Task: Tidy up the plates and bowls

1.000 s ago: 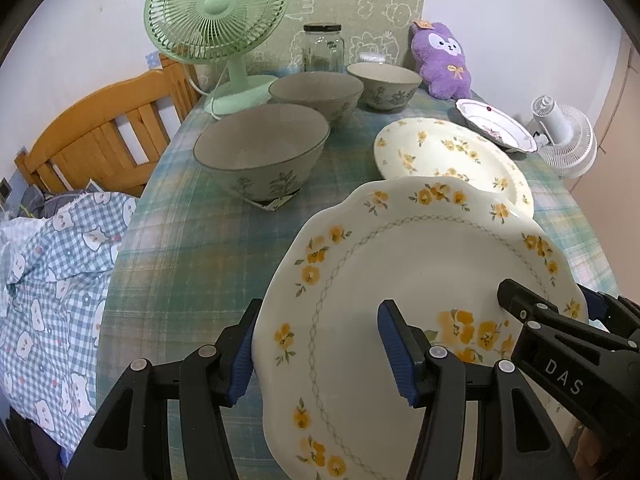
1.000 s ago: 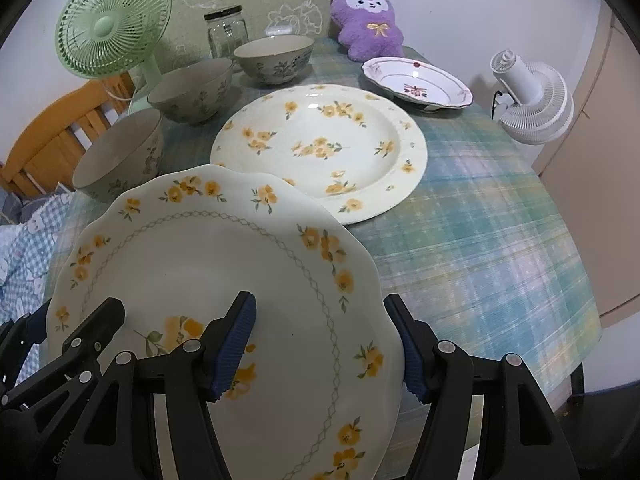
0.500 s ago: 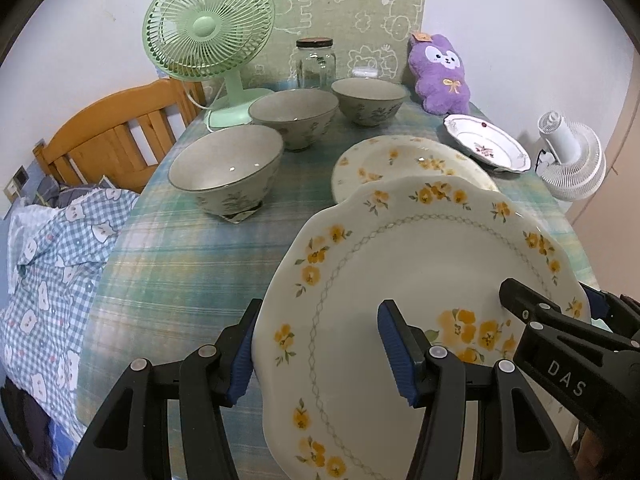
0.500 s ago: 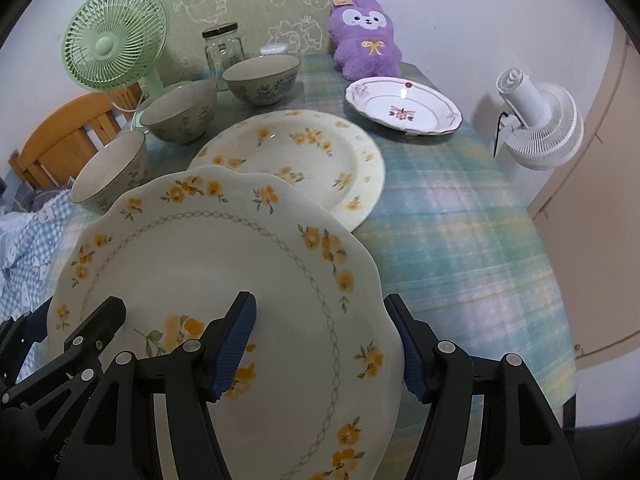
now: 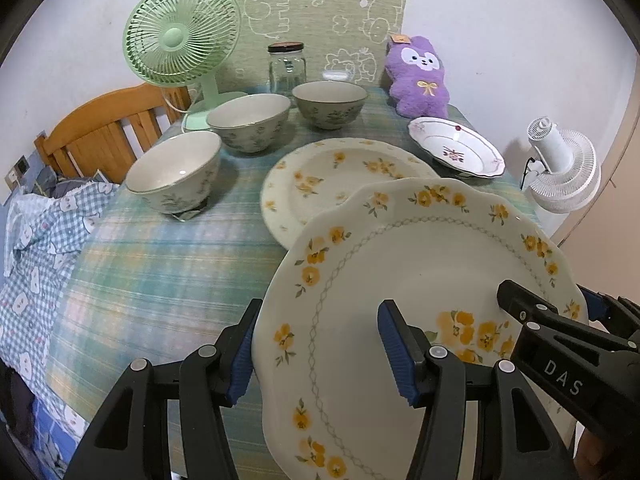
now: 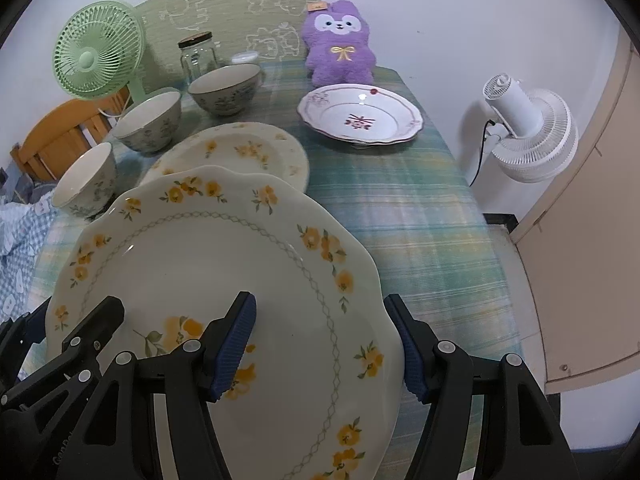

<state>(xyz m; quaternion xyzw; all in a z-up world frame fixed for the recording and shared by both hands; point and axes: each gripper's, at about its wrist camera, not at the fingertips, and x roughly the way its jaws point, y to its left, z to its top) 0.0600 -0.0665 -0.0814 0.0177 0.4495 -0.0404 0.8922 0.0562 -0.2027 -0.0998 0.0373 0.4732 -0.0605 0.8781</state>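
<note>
You've got the scalloped plate (image 5: 420,264) clamped at both edges: left gripper (image 5: 320,348) on its left rim, right gripper (image 6: 326,344) on its right, jaws part-open around it. It's raised over the table (image 5: 160,264), overlapping the near edge of the yellow-flower plate (image 5: 332,176). Three bowls (image 5: 176,172) left of that plate.

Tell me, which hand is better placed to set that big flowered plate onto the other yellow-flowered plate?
Probably neither alone. The left gripper and right gripper each clamp one side of the big plate, so both must lower it together onto the yellow-flowered plate.
</note>
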